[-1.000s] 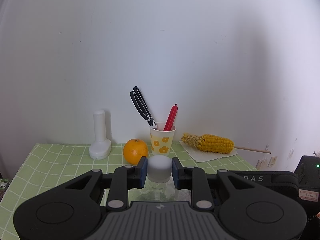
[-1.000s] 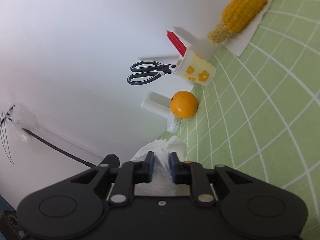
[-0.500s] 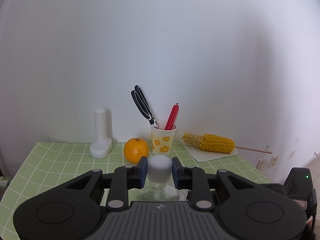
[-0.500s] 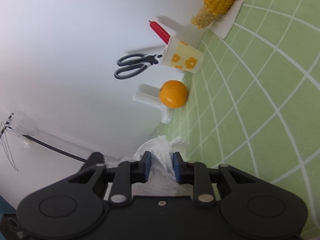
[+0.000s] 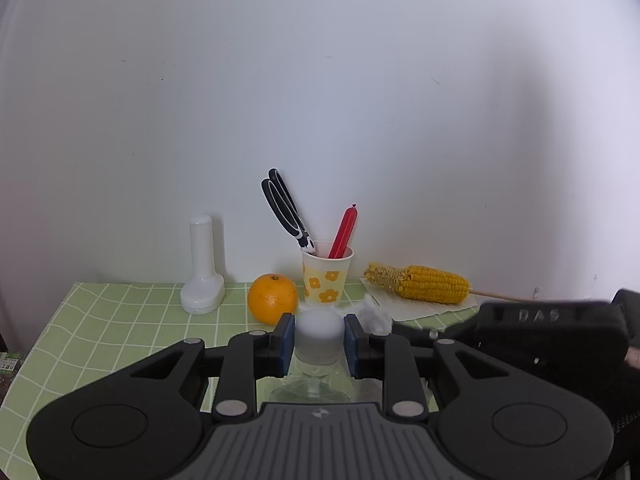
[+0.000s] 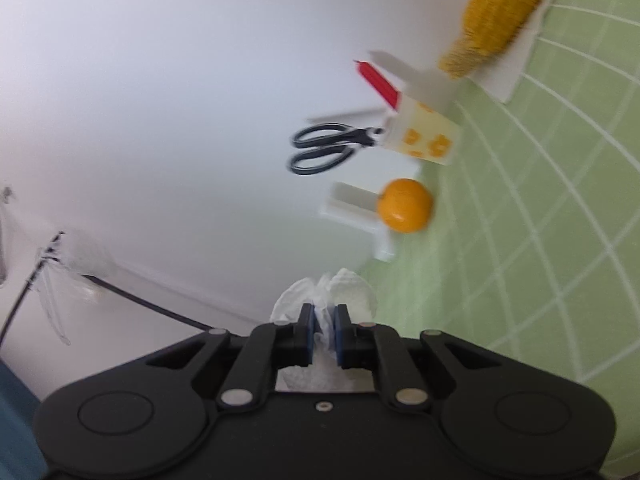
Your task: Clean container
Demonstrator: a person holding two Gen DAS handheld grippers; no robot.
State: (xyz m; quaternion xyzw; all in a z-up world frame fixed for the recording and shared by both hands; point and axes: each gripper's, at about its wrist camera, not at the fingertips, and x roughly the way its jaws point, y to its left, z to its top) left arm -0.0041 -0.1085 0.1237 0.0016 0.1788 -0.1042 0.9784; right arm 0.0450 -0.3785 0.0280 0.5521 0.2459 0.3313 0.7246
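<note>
- The left gripper [image 5: 319, 340] is clamped on the white cap of a clear container [image 5: 319, 339], which sits just in front of its camera, at the near edge of the green checked table [image 5: 120, 320].
- Only the left wrist view shows that container; the right gripper [image 5: 532, 330] enters there from the right as a black body, a bit of white tissue [image 5: 374, 317] showing just right of the cap.
- The right wrist view, rolled sideways and blurred, shows that gripper [image 6: 324, 334] pinched tight on the crumpled tissue [image 6: 332, 292].
- Farther back by the wall: a white plastic stand [image 5: 202, 270] at left, an orange [image 5: 272, 298], a flowered paper cup [image 5: 327, 278] holding black scissors [image 5: 285, 213] and a red stick [image 5: 343, 233], then a partly eaten corn cob [image 5: 420, 283] on a paper napkin [image 5: 404, 309] at right.
- The left gripper's body hides the container's lower part.
</note>
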